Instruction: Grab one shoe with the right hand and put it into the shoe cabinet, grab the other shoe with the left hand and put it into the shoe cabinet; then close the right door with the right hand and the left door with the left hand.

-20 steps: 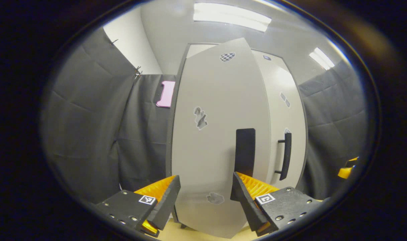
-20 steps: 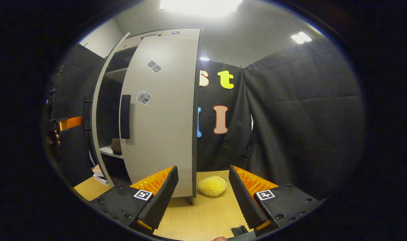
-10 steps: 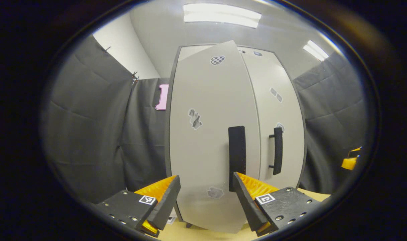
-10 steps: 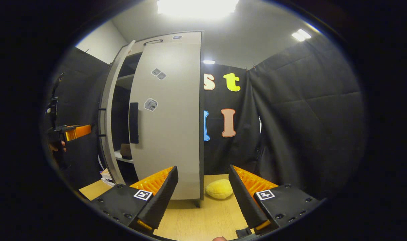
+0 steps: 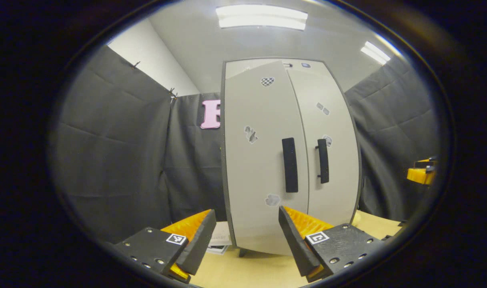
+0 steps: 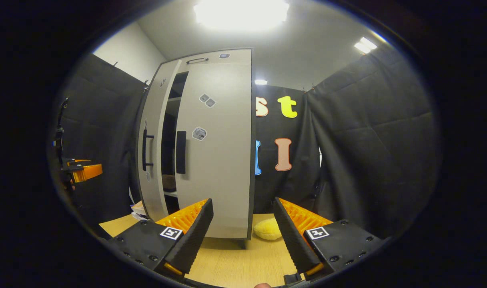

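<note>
At the bottom of the left gripper view, left hand-held gripper (image 5: 243, 236) wide apart and empty, held back from the shoe cabinet (image 5: 291, 160), aimed at the left door (image 5: 259, 168) without touching it. Likewise in the right gripper view: right hand-held gripper (image 6: 243, 232) spread wide, holding nothing, off the right door (image 6: 219, 152), which sits shut or nearly so. Judged to be the last step, closing the left door, almost done but not finished. From head-on, both doors look near flush, left handle (image 5: 290, 165) and right handle (image 5: 322, 161) side by side. From the right side, a different story: a dark gap (image 6: 169, 136) between the doors, left door edge standing out from the frame, shelves inside and something brown, probably a shoe (image 6: 168, 182), on a lower shelf. Next move, by this reading: bring the left fingers against the left door's face near the handle and push straight in until flush. Also on the tabletop (image 6: 235, 260), right of the cabinet, a yellow plush item (image 6: 267, 229).
</note>
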Tool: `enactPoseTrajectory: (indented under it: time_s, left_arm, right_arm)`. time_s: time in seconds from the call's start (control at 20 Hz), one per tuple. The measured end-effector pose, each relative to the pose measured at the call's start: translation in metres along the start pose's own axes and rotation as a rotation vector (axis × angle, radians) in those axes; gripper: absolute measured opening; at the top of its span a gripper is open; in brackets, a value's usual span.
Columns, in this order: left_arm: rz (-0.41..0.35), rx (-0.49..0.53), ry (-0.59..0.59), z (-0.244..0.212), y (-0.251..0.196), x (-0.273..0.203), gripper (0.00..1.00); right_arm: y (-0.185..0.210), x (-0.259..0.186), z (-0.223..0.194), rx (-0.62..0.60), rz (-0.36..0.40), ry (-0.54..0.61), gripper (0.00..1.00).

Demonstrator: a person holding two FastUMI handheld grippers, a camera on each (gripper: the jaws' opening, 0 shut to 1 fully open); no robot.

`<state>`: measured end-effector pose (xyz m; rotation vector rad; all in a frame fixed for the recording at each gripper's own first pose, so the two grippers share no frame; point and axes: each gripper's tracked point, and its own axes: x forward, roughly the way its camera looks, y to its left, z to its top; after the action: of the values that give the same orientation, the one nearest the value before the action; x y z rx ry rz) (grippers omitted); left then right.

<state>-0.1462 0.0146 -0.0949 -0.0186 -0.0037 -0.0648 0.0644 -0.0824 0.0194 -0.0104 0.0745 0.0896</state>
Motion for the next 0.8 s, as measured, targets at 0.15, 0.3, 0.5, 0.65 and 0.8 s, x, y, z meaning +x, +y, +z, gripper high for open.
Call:
enactPoseTrajectory:
  time_s: [0.15,0.3,0.5,0.65,0.8]
  left_arm:
    - [-0.001,-0.002,0.014,-0.009,0.008,-0.027,0.85]
    - [0.017,0.014,0.024,-0.015,0.022,-0.046,0.91]
    - [0.039,-0.006,0.029,-0.021,0.034,-0.065,0.91]
    - [0.054,0.004,0.032,-0.023,0.041,-0.071,0.97]
    - [0.053,0.009,0.033,-0.022,0.043,-0.071,0.91]
  right_arm:
    - [0.002,-0.011,-0.001,0.008,0.003,-0.011,0.94]
    - [0.003,-0.021,0.001,-0.004,0.003,-0.03,0.96]
    - [0.007,-0.023,-0.001,-0.018,0.011,-0.052,0.96]
    - [0.007,-0.027,-0.001,-0.012,0.021,-0.065,0.96]
    - [0.008,-0.028,-0.002,-0.01,0.021,-0.07,0.94]
